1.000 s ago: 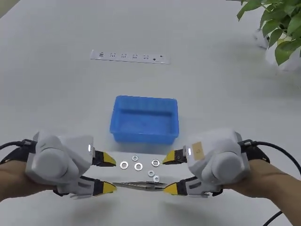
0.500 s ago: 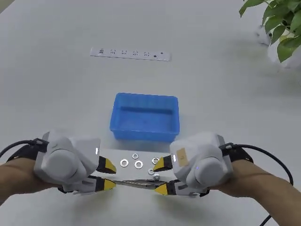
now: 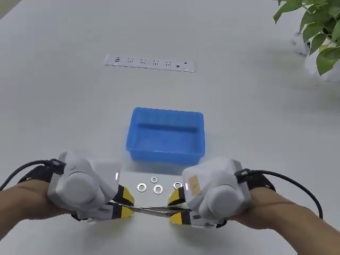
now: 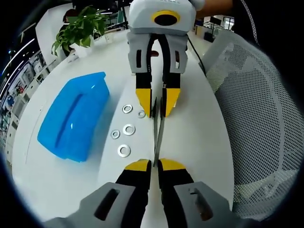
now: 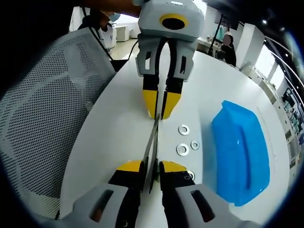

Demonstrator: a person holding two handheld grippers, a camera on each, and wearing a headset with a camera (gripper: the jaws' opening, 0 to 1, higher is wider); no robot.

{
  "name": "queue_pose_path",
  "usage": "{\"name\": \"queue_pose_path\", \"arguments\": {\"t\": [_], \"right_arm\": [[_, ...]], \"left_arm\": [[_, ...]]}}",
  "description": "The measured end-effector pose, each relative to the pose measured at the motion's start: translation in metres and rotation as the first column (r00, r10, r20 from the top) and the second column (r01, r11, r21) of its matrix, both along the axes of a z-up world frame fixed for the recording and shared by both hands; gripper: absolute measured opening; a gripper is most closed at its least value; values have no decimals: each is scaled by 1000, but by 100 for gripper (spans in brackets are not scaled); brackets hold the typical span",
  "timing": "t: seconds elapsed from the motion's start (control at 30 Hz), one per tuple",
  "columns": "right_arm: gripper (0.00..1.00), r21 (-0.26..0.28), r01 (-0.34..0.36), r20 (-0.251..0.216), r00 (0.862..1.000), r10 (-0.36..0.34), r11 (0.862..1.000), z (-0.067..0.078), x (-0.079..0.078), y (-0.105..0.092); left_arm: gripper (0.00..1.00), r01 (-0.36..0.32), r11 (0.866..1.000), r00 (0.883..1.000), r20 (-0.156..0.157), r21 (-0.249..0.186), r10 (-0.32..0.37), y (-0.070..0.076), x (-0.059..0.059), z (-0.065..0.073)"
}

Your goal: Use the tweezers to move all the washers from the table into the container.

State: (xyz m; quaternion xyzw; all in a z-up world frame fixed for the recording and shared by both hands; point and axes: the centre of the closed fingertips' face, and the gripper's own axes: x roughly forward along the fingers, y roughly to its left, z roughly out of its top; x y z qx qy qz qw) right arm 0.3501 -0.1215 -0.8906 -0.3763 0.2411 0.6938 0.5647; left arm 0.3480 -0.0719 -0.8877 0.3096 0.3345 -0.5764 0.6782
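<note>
In the head view, your left gripper (image 3: 125, 203) and right gripper (image 3: 177, 206) face each other low over the table (image 3: 64, 117), with the tweezers (image 3: 153, 210) spanning between them. The washers (image 3: 158, 189) lie loose just beyond, near the blue container (image 3: 166, 135), which looks empty.

In the left gripper view, your jaws are narrow and pinched on the tweezers' joined end. Five washers lie flat beside the legs, on the container's side.

In the right gripper view, your jaws are drawn close about the two splayed legs and seem to touch them.

Expect the tweezers to be thin, springy steel and slick, so hold them mid-leg, where a light squeeze closes the tips. The washers look light, hard and flat against the table. They will likely skate away, so nip one by its rim, with one tip through the hole.
</note>
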Motion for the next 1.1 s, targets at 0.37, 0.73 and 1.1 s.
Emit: {"name": "queue_pose_path", "arguments": {"t": [0.37,0.73,1.1], "right_arm": [[13,-6,20,-30,999,-20,1000,0,-2,0],[13,-18,23,-31,999,-24,1000,0,-2,0],[13,-26,30,-23,999,-30,999,0,-2,-2]], "left_arm": [[6,29,1000,1000,9,-3,-29,-1,-1,0],[5,27,1000,999,29,-12,-26,-1,-1,13],[5,38,998,998,51,-42,-36,-8,-2,39]]}}
